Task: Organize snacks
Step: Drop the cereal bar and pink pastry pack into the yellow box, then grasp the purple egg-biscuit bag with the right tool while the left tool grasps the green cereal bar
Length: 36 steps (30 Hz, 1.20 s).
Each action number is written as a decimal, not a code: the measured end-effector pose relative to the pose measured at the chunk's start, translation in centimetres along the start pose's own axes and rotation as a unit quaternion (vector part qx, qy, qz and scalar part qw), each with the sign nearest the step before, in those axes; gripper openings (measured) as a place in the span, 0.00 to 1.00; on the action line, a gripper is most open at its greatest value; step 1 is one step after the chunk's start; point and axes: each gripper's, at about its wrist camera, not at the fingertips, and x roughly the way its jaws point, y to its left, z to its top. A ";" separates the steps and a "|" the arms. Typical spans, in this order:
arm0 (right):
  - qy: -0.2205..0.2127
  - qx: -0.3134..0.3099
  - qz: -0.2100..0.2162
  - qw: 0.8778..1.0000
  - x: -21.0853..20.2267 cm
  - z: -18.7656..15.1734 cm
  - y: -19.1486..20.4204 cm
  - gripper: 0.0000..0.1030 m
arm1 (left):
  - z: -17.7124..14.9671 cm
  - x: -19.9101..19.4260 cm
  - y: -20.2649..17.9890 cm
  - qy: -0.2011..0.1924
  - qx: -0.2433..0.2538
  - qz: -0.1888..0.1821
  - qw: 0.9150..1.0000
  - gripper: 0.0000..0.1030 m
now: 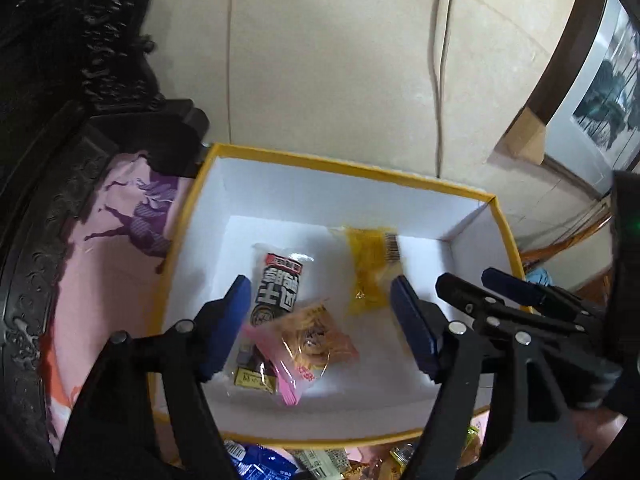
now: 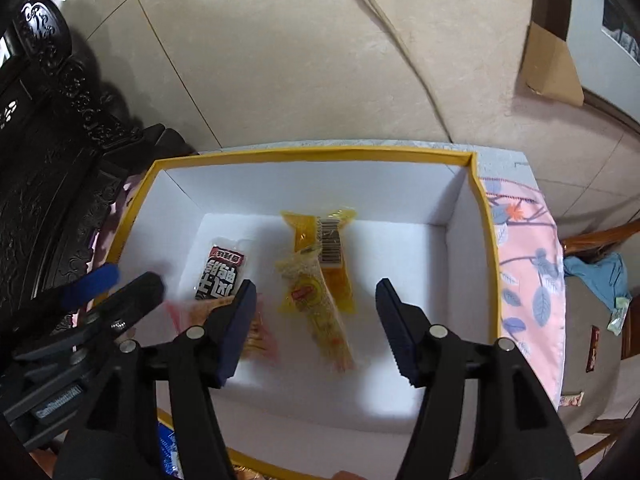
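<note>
A white box with a yellow rim [image 1: 320, 162] [image 2: 312, 154] holds several snack packets. A black-and-white packet [image 1: 276, 292] [image 2: 222, 274], a pink-edged orange packet [image 1: 308, 344] [image 2: 256, 332] and a yellow packet [image 1: 370, 268] [image 2: 324, 248] lie on its floor. In the right wrist view a long yellow bar packet [image 2: 320, 312] lies across the yellow one. My left gripper [image 1: 320, 320] is open and empty above the pink packet. My right gripper [image 2: 316, 324] is open and empty above the bar packet; it also shows in the left wrist view [image 1: 480, 284].
More loose snacks [image 1: 320, 460] lie in front of the box. The box stands on a pink patterned cloth [image 2: 528, 280]. Dark carved furniture [image 1: 60, 120] is at the left. A white cable [image 1: 440, 60] runs across the tiled floor. A chair with blue cloth [image 2: 600, 276] is at the right.
</note>
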 end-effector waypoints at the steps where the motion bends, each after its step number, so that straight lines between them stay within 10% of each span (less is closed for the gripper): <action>1: -0.001 0.000 0.001 1.000 -0.3 -0.1 -0.1 0.61 | -0.2 -0.6 0.2 -0.005 -0.005 -0.002 1.000 0.75; 16: -0.037 -0.046 0.054 0.997 -11.6 -12.5 -4.0 0.62 | -9.2 -15.0 3.1 -0.087 -0.014 -0.017 0.996 0.92; 25: 0.045 -0.063 0.040 0.996 -11.1 -25.6 -8.0 0.62 | -19.7 -16.3 5.8 -0.022 0.005 -0.006 1.000 0.93; 36: 0.090 -0.134 0.012 0.987 -5.9 -28.1 -8.1 0.62 | -24.3 -16.3 6.5 0.032 -0.014 0.001 0.999 0.93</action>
